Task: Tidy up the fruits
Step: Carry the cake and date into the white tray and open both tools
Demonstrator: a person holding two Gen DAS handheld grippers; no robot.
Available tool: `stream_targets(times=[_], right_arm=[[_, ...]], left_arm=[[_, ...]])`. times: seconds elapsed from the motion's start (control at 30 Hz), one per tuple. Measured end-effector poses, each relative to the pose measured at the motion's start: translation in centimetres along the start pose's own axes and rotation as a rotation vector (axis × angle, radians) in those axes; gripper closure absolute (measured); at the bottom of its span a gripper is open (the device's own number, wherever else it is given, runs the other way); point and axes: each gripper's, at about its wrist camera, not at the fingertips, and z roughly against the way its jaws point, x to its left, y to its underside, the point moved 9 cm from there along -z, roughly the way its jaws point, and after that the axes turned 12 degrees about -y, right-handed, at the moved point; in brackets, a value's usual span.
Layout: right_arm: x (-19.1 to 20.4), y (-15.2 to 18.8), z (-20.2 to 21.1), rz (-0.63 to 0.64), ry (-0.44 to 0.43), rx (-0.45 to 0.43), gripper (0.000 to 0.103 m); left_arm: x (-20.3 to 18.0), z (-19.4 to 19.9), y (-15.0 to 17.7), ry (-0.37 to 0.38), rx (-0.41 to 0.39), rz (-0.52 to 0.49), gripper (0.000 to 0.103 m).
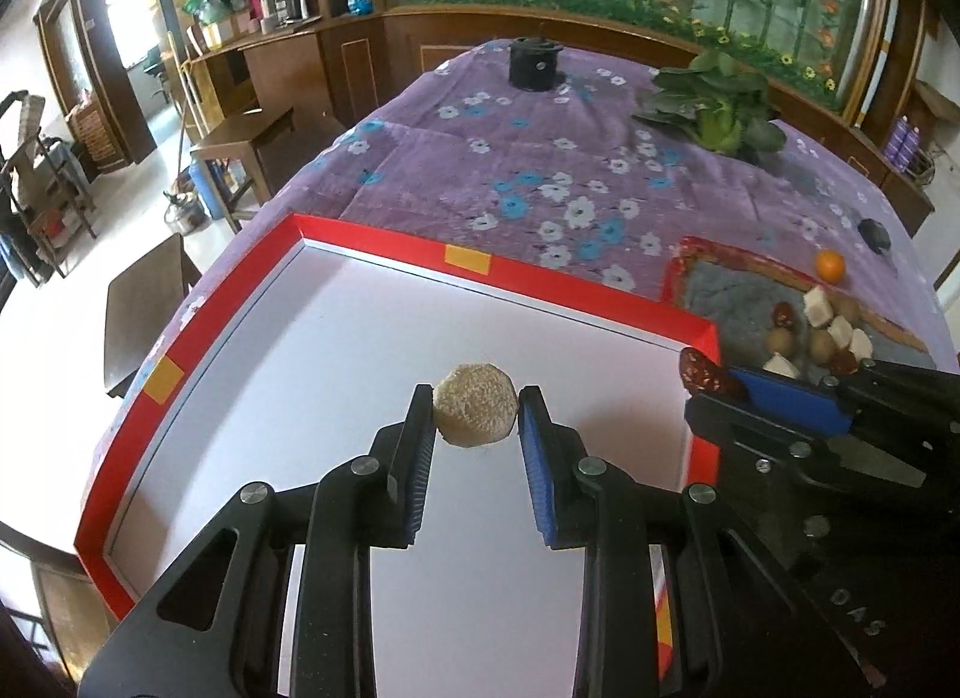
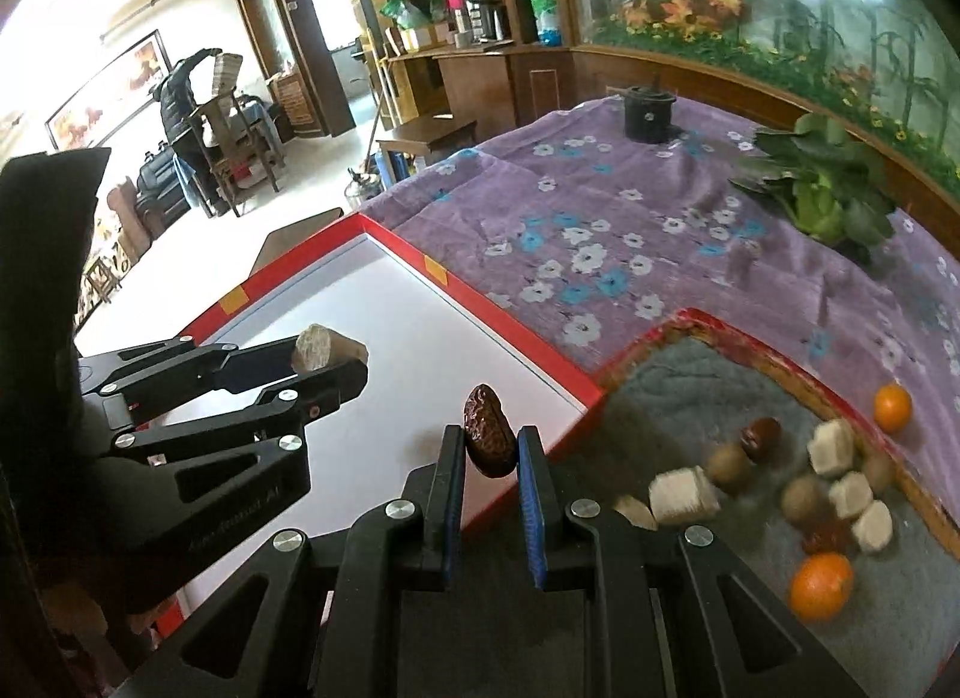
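My left gripper (image 1: pixel 475 398) is shut on a pale cut sugarcane piece (image 1: pixel 474 413) and holds it above the white floor of the red-rimmed tray (image 1: pixel 384 242). It also shows in the right wrist view (image 2: pixel 336 356), with the piece (image 2: pixel 324 345) in it. My right gripper (image 2: pixel 491 435) is shut on a dark red date (image 2: pixel 489 439) above the tray's right rim (image 2: pixel 528 362). The date (image 1: pixel 702 373) shows at the right in the left wrist view. A grey-lined tray (image 2: pixel 690 368) holds several cane pieces, longans, dates and oranges (image 2: pixel 821 585).
A purple flowered cloth (image 1: pixel 540 158) covers the table. A leafy green vegetable (image 1: pixel 717 104) and a black pot (image 1: pixel 534 63) stand at the far end. A small black object (image 1: pixel 873 233) lies at the right. Wooden stools (image 1: pixel 144 302) stand left of the table.
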Motion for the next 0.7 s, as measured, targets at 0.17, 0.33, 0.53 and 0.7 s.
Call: stream_targets(times=[0.17, 0.33, 0.53, 0.7], right_arm=[[-0.4, -0.5, -2.3, 0.004, 0.009, 0.035, 0.086], [-0.4, -0.2, -4.2, 0.015, -0.011, 0.062, 0.086], [-0.6, -0.5, -4.0, -0.013, -0.055, 0.023, 0.082], [-0.5, -0.6, -1.2, -0.004, -0.063, -0.044, 0.081]], left_arm=[[0.3, -1.6, -0.1, -0.004, 0.038, 0.02, 0.076], [0.5, -2.3, 0.0, -0.007, 0.055, 0.032, 0.076], [1.3, -2.6, 0.3, 0.003, 0.078, 0.072, 0.075], [1.9, -1.6, 0.0, 0.011, 0.059, 0.107, 0.052]])
